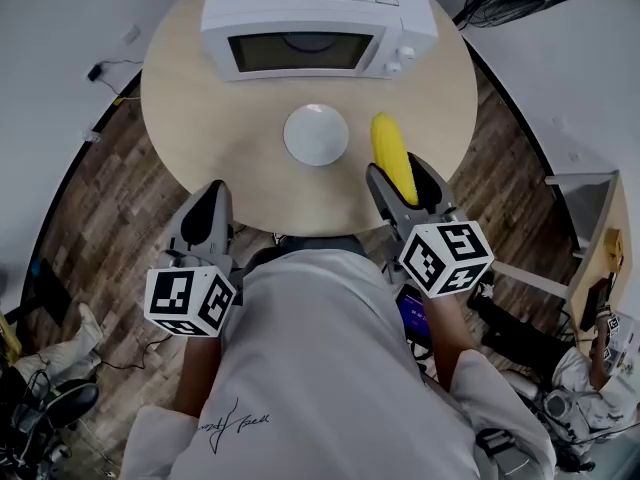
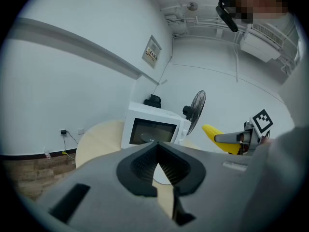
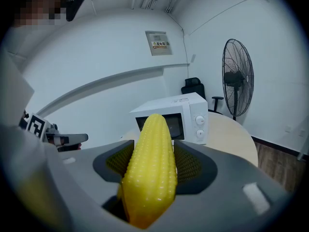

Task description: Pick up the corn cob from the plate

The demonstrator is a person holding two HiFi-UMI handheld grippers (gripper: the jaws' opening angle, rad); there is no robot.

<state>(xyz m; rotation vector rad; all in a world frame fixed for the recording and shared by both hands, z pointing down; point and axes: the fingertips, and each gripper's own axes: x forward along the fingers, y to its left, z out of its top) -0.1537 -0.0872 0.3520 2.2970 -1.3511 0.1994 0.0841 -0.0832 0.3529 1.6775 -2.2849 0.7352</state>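
The yellow corn cob (image 1: 392, 153) is clamped between the jaws of my right gripper (image 1: 400, 175), which is shut on it. It is held above the table's right front, its tip pointing toward the microwave. In the right gripper view the corn cob (image 3: 149, 168) fills the gap between the pads and sticks out past them. The white plate (image 1: 316, 134) sits bare at the table's middle, left of the cob. My left gripper (image 1: 210, 196) hangs at the table's front edge, shut with nothing in it. The left gripper view shows the corn cob (image 2: 215, 134) off to the right.
A white microwave (image 1: 318, 18) stands at the back of the round wooden table (image 1: 200, 118), door closed. A standing fan (image 3: 237, 76) is beyond the table on the right. Chairs and cables lie on the floor around the table.
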